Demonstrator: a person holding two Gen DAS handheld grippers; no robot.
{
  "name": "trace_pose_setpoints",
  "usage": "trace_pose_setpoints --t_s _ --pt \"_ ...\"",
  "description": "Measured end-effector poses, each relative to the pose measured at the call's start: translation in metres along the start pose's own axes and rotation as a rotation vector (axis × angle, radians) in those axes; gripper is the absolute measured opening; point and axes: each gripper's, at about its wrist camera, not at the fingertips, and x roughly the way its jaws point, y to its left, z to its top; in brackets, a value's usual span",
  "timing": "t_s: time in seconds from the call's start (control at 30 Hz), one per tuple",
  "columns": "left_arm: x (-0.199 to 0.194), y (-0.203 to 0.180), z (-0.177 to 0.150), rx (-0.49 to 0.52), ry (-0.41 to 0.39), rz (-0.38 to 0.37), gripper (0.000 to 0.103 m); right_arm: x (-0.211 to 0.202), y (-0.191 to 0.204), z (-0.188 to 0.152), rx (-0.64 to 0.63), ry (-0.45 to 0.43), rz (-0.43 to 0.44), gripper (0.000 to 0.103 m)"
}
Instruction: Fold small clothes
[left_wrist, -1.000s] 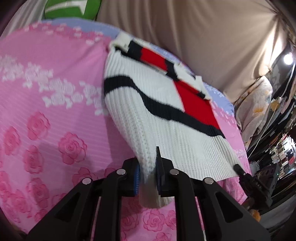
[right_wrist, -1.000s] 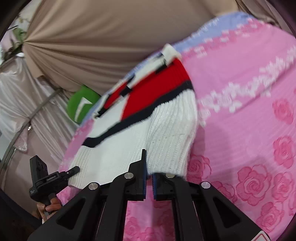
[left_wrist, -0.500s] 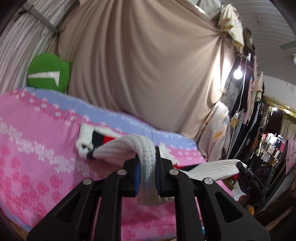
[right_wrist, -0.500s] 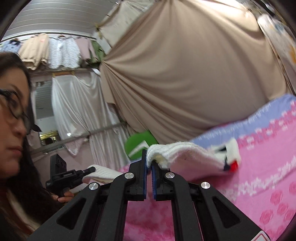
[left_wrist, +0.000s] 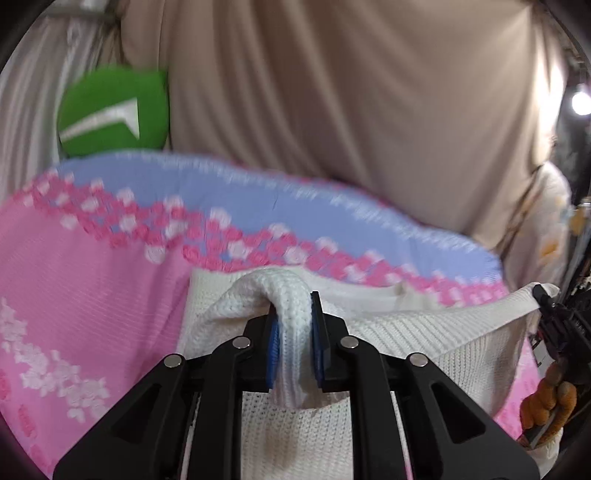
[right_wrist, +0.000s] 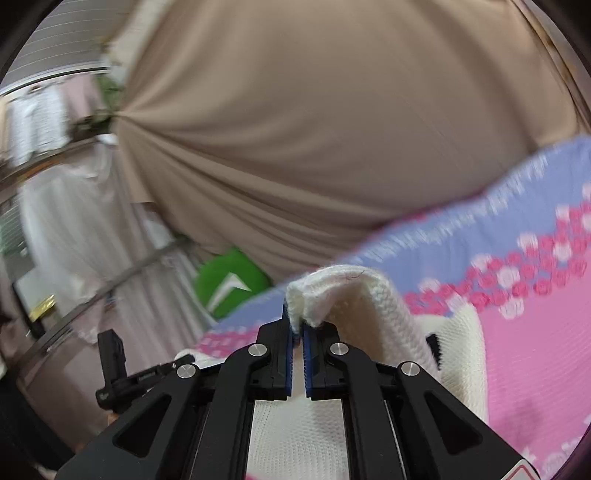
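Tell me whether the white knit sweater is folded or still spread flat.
Mid-fold, not flat. The sweater has its hem lifted and doubled over white knit below; the left gripper and right gripper each pinch an edge. Not yet released.

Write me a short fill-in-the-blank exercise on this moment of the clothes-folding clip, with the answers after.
1. Both tools are shut on the white knit ____.
2. The left tool pinches a bunched fold of the sweater between its ____ pads.
3. The bedspread under the sweater is mostly ____.
4. Beyond the bed's far edge, beside the tan curtain, sits a ____ cushion.

Answers: sweater; blue; pink; green
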Motion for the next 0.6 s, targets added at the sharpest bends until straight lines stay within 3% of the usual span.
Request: trace_pose_setpoints --t_s 0.07,0.2,0.33,0.47,0.53,0.6 --pt "0.043 0.005 0.001 -0.007 0.081 0.039 0.014 0.037 -0.023 0.000 0.034 0.060 -0.068 0.005" --pt "0.097 0.017 -0.003 0.002 0.146 0.115 0.018 0.093 -0.064 -0.010 0.070 0.162 -0.198 0.005" --pt "0.110 0.024 -0.016 0.018 0.104 0.121 0.021 0.111 -0.082 -0.023 0.129 0.251 -0.278 0.005" --pt "0.109 0.021 -0.017 0.033 0.083 0.113 0.027 0.108 -0.073 -0.025 0.088 0.240 -0.313 0.008" --pt "0.106 0.024 -0.017 0.009 0.071 0.073 0.033 0.102 -0.075 -0.024 0.093 0.188 -0.319 0.013" --pt "0.096 0.030 -0.019 -0.027 0.036 0.031 0.034 0.077 -0.075 -0.021 0.121 0.051 -0.330 0.038"
